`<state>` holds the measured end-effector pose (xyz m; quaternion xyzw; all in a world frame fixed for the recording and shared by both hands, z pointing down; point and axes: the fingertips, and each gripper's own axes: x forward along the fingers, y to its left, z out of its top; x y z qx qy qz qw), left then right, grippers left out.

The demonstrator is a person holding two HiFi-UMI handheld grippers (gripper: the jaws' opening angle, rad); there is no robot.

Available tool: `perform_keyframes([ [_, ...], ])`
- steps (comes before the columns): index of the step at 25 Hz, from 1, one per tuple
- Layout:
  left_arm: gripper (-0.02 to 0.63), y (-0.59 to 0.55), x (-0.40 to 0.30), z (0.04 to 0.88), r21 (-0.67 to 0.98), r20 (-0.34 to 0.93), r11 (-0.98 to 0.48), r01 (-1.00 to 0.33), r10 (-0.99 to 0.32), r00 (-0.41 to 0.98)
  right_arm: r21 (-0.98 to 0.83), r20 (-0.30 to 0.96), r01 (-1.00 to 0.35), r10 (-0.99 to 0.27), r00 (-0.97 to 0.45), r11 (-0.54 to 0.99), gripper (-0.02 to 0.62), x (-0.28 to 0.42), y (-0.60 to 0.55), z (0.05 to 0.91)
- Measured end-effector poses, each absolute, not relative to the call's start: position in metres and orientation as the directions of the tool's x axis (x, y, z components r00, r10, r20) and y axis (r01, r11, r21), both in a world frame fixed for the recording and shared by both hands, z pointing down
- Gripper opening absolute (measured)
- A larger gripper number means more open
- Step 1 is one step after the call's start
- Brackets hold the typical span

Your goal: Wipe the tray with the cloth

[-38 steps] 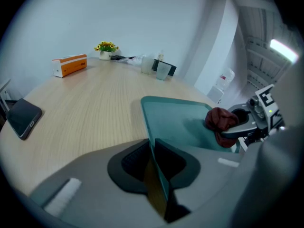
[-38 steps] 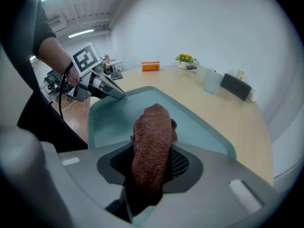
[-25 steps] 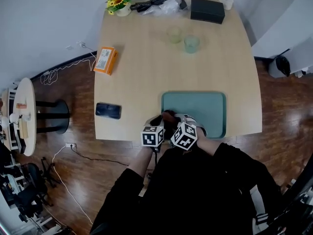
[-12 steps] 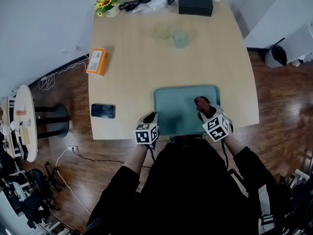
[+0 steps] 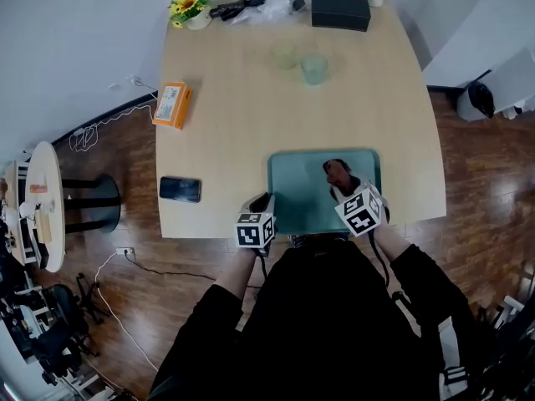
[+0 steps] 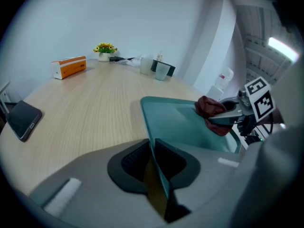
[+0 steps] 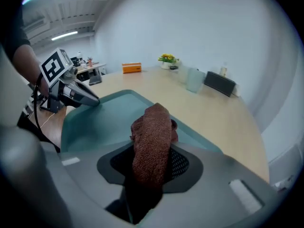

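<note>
Head view: teal tray (image 5: 292, 192) lies at the table's (image 5: 234, 98) near edge, left gripper (image 5: 266, 200) on its left rim, right gripper (image 5: 341, 184) over its right half. Left gripper view: jaws pinched shut on the tray rim. Right gripper view: jaws clamp the bunched red-brown cloth (image 7: 152, 137) over the tray

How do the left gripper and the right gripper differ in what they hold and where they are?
The left gripper is shut on the tray's thin near-left rim; the right gripper is shut on the bunched red cloth. The left gripper sits at the tray's edge; the right gripper is over its inside. Both grip something.
</note>
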<state>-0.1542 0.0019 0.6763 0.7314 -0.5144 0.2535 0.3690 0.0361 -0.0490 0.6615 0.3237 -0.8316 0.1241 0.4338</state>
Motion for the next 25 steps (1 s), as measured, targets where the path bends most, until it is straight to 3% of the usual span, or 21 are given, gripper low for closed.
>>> perform_keyframes([
  [7, 0.021, 0.003, -0.154, 0.674, 0.287, 0.75, -0.203, -0.936, -0.56, 0.351, 0.047, 0.778, -0.457, -0.32, -0.541, 0.888, 0.138, -0.125, -0.041, 0.662],
  [12, 0.021, 0.0, -0.155, 0.675, 0.297, 0.749, -0.204, -0.933, -0.557, 0.36, 0.065, 0.781, -0.416, -0.306, -0.545, 0.907, 0.138, -0.159, -0.047, 0.666],
  [17, 0.021, 0.002, -0.157, 0.677, 0.3, 0.75, -0.2, -0.933, -0.554, 0.36, 0.08, 0.786, -0.505, -0.366, -0.498, 0.859, 0.138, -0.101, -0.064, 0.666],
  [25, 0.021, 0.002, -0.152, 0.675, 0.311, 0.75, -0.198, -0.929, -0.549, 0.368, 0.089, 0.817, -0.798, -0.502, -0.284, 0.596, 0.14, 0.113, -0.094, 0.663],
])
